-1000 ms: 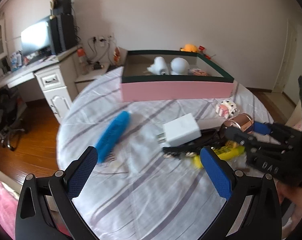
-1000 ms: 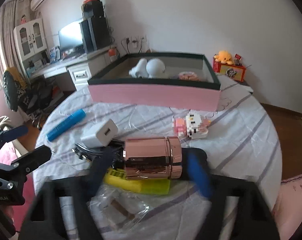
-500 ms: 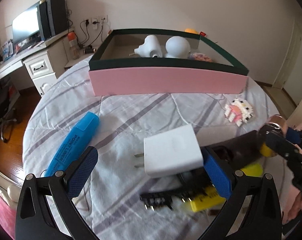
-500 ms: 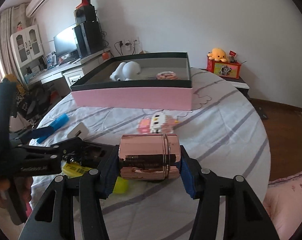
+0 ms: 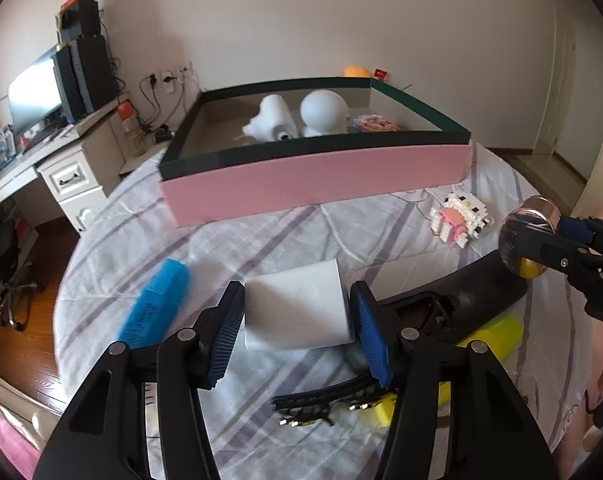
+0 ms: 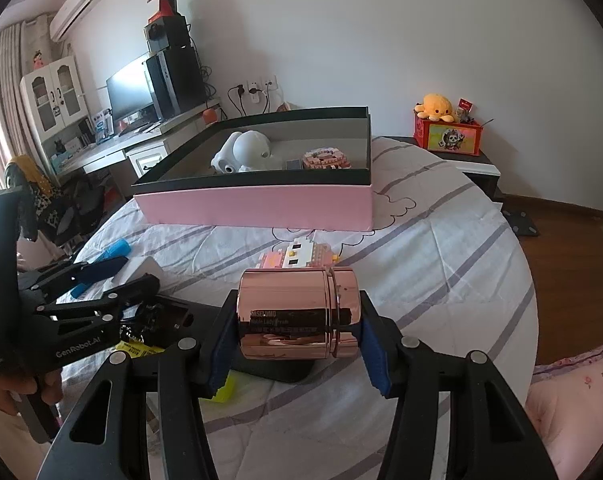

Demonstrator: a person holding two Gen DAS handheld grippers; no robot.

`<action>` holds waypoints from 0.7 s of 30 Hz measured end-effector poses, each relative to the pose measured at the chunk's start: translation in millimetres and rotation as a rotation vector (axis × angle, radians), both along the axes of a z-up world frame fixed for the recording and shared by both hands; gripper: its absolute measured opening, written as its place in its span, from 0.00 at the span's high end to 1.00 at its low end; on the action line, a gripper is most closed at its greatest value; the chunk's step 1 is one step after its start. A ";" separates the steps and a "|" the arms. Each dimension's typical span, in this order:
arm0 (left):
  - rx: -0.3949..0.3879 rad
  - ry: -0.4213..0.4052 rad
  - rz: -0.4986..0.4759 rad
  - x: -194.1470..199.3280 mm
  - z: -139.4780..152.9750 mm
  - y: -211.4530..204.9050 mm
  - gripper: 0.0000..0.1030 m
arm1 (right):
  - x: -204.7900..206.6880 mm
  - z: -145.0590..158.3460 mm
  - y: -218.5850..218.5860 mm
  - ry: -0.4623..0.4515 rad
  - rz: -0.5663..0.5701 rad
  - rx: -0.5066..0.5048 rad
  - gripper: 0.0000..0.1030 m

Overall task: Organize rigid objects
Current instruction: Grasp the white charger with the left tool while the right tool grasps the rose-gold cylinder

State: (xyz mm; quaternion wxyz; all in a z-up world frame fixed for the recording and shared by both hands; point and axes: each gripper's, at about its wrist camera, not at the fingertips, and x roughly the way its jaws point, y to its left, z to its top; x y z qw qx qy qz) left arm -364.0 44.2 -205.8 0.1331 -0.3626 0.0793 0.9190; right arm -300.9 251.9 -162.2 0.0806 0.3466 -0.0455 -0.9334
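Striped table (image 5: 285,236): white charger (image 5: 297,312) between left gripper (image 5: 297,322) pads.

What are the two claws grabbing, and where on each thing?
The right claw grips the shiny pink jar by its two flat ends. The left claw squeezes the white charger block by its sides.

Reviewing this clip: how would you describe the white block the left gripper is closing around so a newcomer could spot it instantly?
Start at the big pink box with the dark rim on the striped round table. In front of it, between the left gripper pads, lies a white charger block. It is the only plain white cuboid there, flanked by a blue marker and a black device.
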 end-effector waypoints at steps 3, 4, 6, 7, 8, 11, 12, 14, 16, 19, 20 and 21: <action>0.001 0.022 0.016 3.0 11.1 -7.1 0.47 | 0.2 3.7 -3.2 0.006 0.010 0.004 0.46; 0.005 0.033 0.022 4.8 15.1 -9.8 0.47 | 0.1 5.2 -4.1 0.009 0.012 0.005 0.46; 0.013 0.054 0.036 8.2 24.4 -15.6 0.48 | -1.3 10.6 -6.1 0.020 0.017 0.008 0.46; 0.016 0.066 0.037 10.0 28.5 -17.9 0.48 | -1.5 12.1 -6.8 0.024 0.019 0.010 0.46; 0.019 0.079 0.040 12.2 33.4 -20.6 0.48 | -2.3 14.9 -8.1 0.029 0.023 0.013 0.46; 0.026 0.119 0.036 18.7 48.1 -28.2 0.66 | -5.4 22.9 -11.9 0.044 0.035 0.015 0.46; 0.029 0.126 0.035 19.4 51.3 -29.6 0.77 | -6.3 24.8 -12.7 0.047 0.039 0.015 0.46; 0.037 0.144 0.037 20.2 59.4 -33.3 0.77 | -9.0 29.1 -15.4 0.054 0.047 0.017 0.46; 0.038 0.131 0.020 16.4 58.5 -33.5 0.77 | -11.6 31.0 -19.1 0.057 0.062 0.013 0.46; 0.036 0.095 0.050 11.7 46.5 -37.8 0.69 | -13.4 29.7 -24.4 0.049 0.072 0.013 0.46; 0.058 0.074 0.057 10.3 42.1 -41.6 0.55 | -13.5 28.5 -25.7 0.047 0.074 0.012 0.46; 0.089 0.047 0.064 8.9 36.8 -46.6 0.35 | -13.7 26.2 -27.2 0.041 0.080 0.011 0.46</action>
